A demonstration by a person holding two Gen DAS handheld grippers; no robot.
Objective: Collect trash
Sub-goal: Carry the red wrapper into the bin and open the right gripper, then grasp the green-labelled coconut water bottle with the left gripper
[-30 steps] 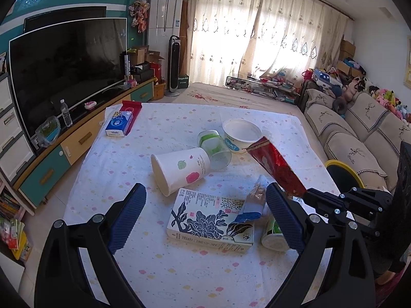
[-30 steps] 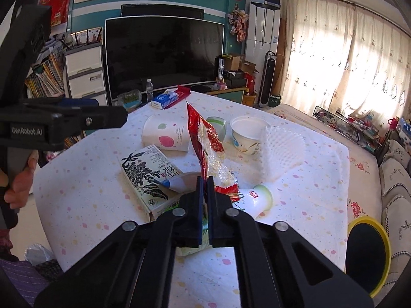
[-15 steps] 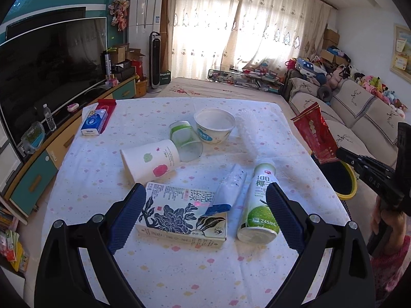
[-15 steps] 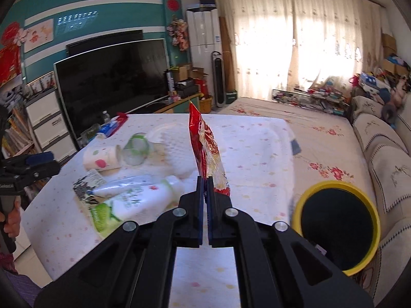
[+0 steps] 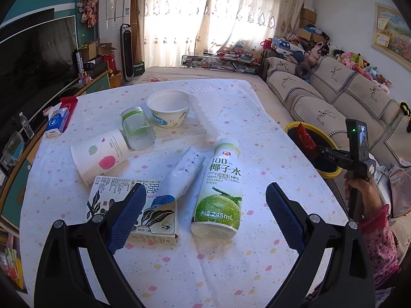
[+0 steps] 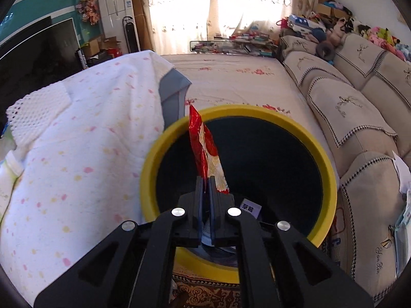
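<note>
My right gripper point(image 6: 205, 179) is shut on a red snack wrapper point(image 6: 204, 148) and holds it over the black mouth of the yellow-rimmed bin point(image 6: 331, 179). The left wrist view shows that gripper point(image 5: 317, 149), the wrapper point(image 5: 304, 138) and the bin point(image 5: 331, 142) to the right of the table. My left gripper point(image 5: 205, 215) is open and empty, low over the table, above a coconut water bottle point(image 5: 221, 192), a white plastic wrapper point(image 5: 183, 174) and a flat printed carton point(image 5: 136, 210).
On the table point(image 5: 257, 256) also lie a paper cup point(image 5: 99, 155), a clear green-rimmed cup point(image 5: 137, 128), a white bowl point(image 5: 168, 110), foam netting point(image 5: 206, 102) and a blue tissue pack point(image 5: 57, 123). A sofa point(image 6: 359, 118) stands behind the bin. A TV stand runs along the left.
My right gripper carried the red wrapper off the table to the right, until it hung over the bin. My left gripper turned right and moved closer to the bottle.
</note>
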